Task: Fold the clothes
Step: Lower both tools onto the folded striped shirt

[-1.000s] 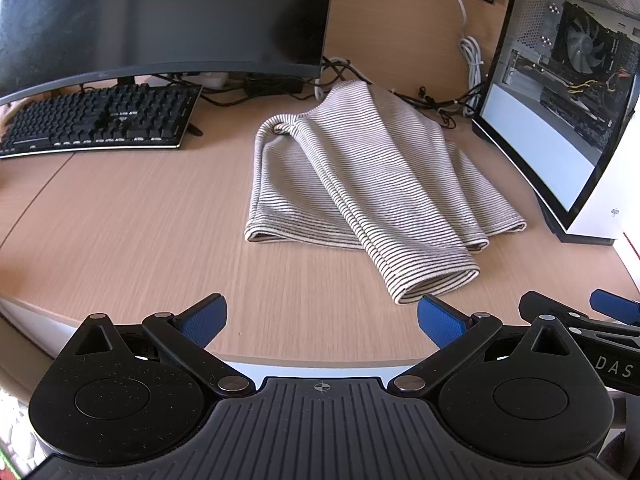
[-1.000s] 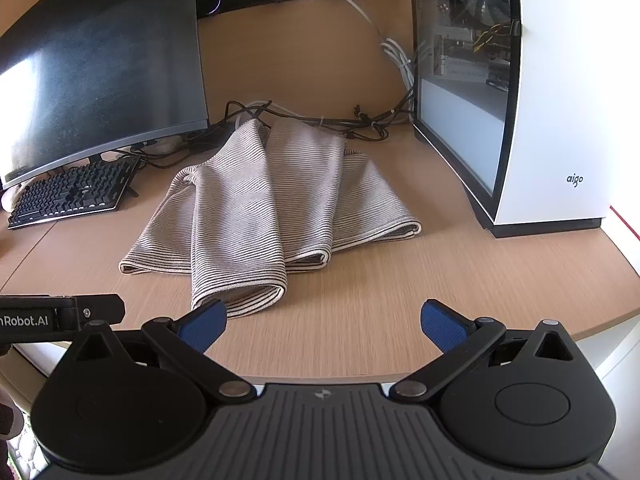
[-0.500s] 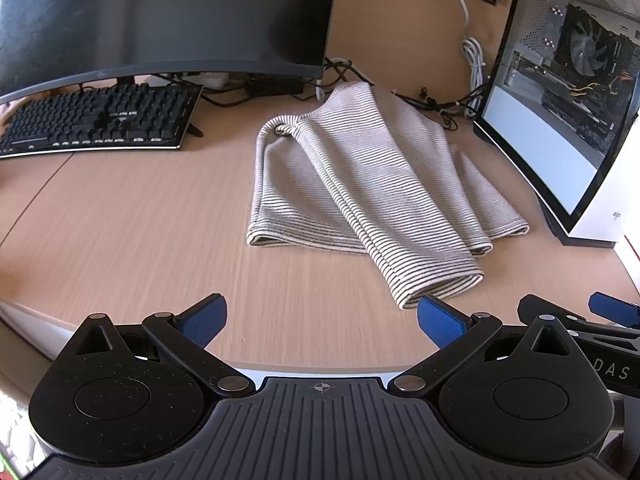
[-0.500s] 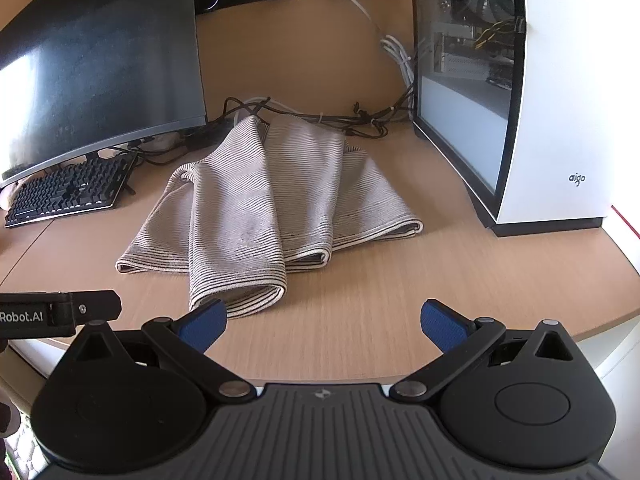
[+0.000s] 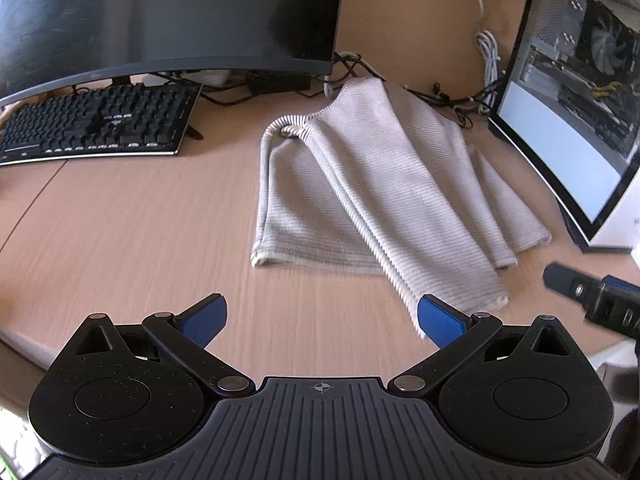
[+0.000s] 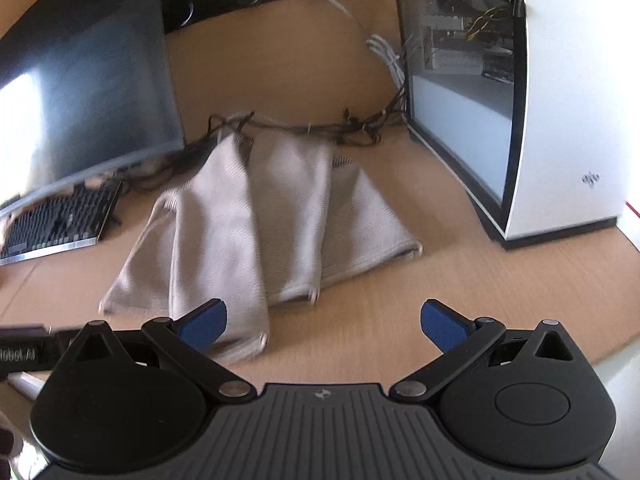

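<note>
Left gripper (image 5: 322,316) and right gripper (image 6: 323,322), both spread wide and empty, above the desk (image 5: 120,216) edge; striped garment (image 5: 384,192) lies crumpled mid-desk, its stripes motion-blurred, far edge hiding cables (image 6: 352,136).

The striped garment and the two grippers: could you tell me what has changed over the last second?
Both grippers, left and right, moved forward toward the striped garment, fingers open, nothing grasped. The garment stayed put on the desk.
</note>
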Demonstrator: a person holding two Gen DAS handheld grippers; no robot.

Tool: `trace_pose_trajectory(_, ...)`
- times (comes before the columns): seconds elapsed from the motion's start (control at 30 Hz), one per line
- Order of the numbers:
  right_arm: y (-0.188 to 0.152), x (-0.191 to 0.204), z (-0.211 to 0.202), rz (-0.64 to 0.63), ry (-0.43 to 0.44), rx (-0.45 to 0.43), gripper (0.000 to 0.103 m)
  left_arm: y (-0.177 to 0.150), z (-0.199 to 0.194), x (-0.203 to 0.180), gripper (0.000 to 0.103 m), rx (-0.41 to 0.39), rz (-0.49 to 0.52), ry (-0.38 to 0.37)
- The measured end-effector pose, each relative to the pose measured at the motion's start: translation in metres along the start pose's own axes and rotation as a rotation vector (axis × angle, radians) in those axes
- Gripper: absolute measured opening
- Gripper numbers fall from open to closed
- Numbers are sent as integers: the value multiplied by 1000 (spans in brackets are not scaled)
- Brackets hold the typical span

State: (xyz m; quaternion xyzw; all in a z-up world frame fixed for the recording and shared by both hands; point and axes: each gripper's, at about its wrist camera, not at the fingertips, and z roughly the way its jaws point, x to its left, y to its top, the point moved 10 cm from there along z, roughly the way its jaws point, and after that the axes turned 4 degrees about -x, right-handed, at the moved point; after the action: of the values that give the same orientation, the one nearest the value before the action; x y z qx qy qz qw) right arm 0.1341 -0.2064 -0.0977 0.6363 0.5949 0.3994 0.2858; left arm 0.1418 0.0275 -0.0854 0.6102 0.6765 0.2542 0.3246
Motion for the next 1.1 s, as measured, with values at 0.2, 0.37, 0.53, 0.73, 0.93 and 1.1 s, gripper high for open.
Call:
trace_pose_trajectory(0.2, 37, -4, 45, 6, 102, -21, 103, 30, 30, -6, 103, 2, -99, -90)
trace_pose_trajectory(0.37, 53, -4, 100, -22, 202, 71, 103, 52, 76, -17, 103, 54, -82, -115)
trace_pose_trajectory(0.53, 59, -11, 148, -63, 244, 176, 103, 66, 130, -27, 103, 118, -92, -47)
trace_pose_trajectory(0.73, 51, -17, 176, -16, 330, 269, 103, 65, 160, -31, 103, 137, -107, 9)
trace_pose_trajectory(0.93, 51, -22, 179, 26, 363, 261, 103, 58, 165, -39, 103, 132, 4, 28)
trace_pose_trajectory(1.1, 50, -32, 172, 120, 415, 319, 103, 54, 157, -35, 103, 154, 21, -32)
